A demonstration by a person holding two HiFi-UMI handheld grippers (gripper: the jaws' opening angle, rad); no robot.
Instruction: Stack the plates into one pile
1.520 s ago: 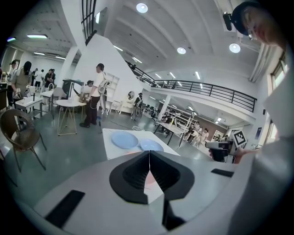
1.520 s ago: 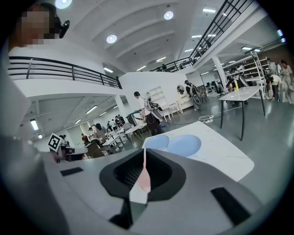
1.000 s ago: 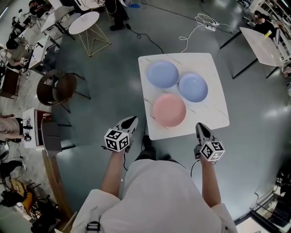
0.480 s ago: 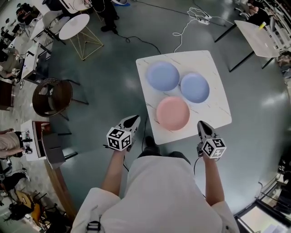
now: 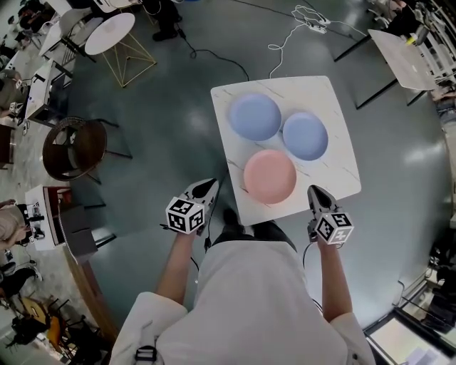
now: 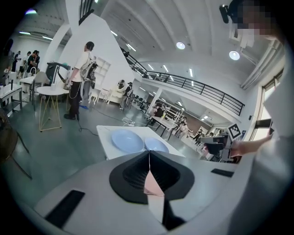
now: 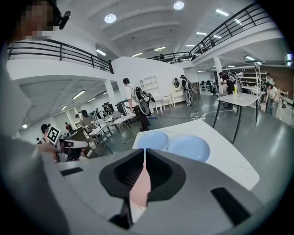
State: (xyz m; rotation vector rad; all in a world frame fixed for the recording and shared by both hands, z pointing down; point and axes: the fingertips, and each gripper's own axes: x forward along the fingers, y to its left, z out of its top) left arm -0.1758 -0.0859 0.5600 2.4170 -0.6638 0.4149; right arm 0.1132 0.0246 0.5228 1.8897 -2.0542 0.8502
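Three plates lie apart on a white marble table: a blue plate at the far left, a second blue plate to its right, and a pink plate nearest me. My left gripper hovers off the table's near left corner, shut and holding nothing. My right gripper hangs at the near right edge, also shut and holding nothing. In the left gripper view both blue plates show beyond the closed jaws. The right gripper view shows them too past its closed jaws.
A round white table and a brown chair stand on the grey floor to the left. Cables trail behind the marble table, and another white table is at the far right. People stand in the background.
Both grippers have edged a little closer to the table's near edge, still shut. The plates have not moved.
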